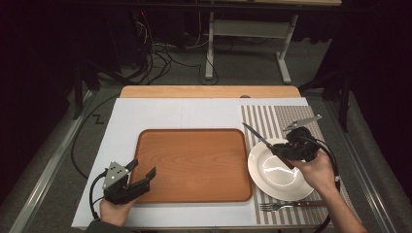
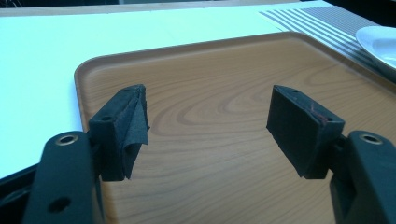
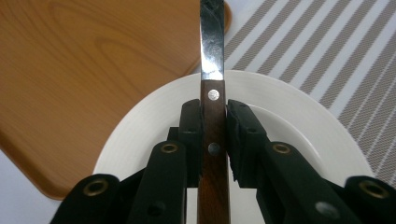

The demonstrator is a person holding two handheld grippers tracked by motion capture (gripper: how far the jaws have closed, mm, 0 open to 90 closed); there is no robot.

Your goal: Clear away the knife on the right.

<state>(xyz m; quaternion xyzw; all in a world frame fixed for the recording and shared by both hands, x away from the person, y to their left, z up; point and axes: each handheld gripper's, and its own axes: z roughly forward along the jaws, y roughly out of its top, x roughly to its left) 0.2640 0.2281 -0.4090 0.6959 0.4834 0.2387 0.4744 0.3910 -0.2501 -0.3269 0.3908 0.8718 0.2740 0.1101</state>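
A big brown wooden tray (image 1: 192,165) with round corners lies in the middle of the white table top (image 1: 160,114). Just to its right, a round white plate (image 1: 277,171) sits on a grey and white striped mat (image 1: 282,116). A fork with a brown handle (image 1: 286,206) lies on the mat, near the plate's front edge.

The right gripper (image 3: 215,121) has its jaws squeezed tight on the brown wooden handle of a knife with a shiny metal blade (image 3: 211,42). The knife is held up over the plate, and its blade points to the tray's far right corner.

The left gripper (image 2: 208,126) hangs over the tray's front left corner. Its jaws are wide apart and hold nothing.
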